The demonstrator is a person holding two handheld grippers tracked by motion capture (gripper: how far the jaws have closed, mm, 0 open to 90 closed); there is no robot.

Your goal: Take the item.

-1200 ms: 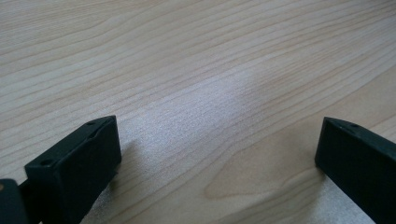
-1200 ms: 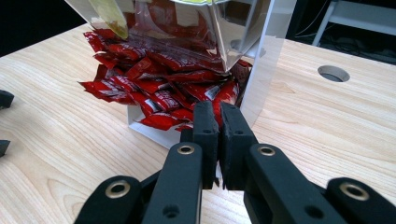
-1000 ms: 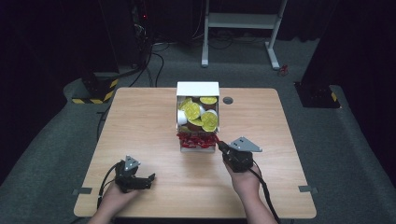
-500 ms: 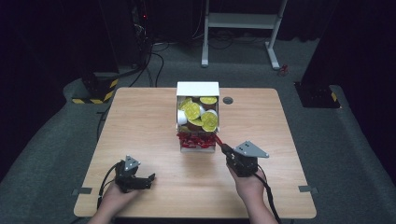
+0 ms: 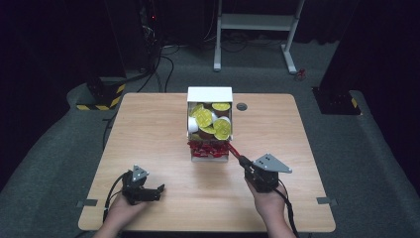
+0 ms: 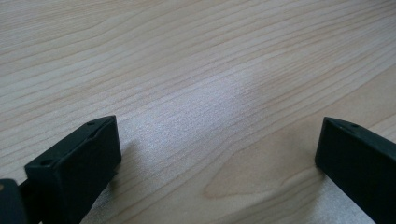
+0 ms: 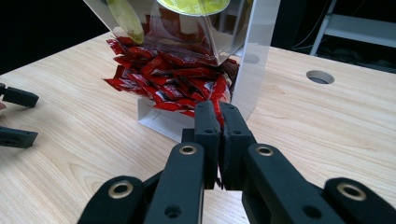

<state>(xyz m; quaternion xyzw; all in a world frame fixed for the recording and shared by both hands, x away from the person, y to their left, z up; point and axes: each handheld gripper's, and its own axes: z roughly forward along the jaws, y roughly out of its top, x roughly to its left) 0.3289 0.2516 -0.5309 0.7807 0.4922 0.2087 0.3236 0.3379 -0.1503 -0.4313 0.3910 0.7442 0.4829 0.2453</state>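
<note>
A white and clear dispenser box [image 5: 209, 94] stands at the table's middle, with yellow-lidded cups [image 5: 203, 117] in its upper part and a heap of red packets [image 5: 208, 148] in its open bottom tray. My right gripper [image 5: 242, 159] is just right of the tray's front, shut on one red packet [image 5: 235, 150] that stretches from the heap to its tips. In the right gripper view the jaws [image 7: 219, 114] are pressed together, with red packets [image 7: 159, 79] just beyond them. My left gripper [image 5: 159, 190] rests low on the table at the near left, open [image 6: 217, 154], with bare wood between its jaws.
A round cable hole [image 5: 241, 106] sits in the tabletop right of the box. The wooden table [image 5: 148, 134] has free room on both sides of the box. A white metal frame [image 5: 257, 22] stands on the floor beyond the table.
My right gripper has drawn back from the box toward the near right, with the red packet trailing from the tray. The left gripper has stayed put.
</note>
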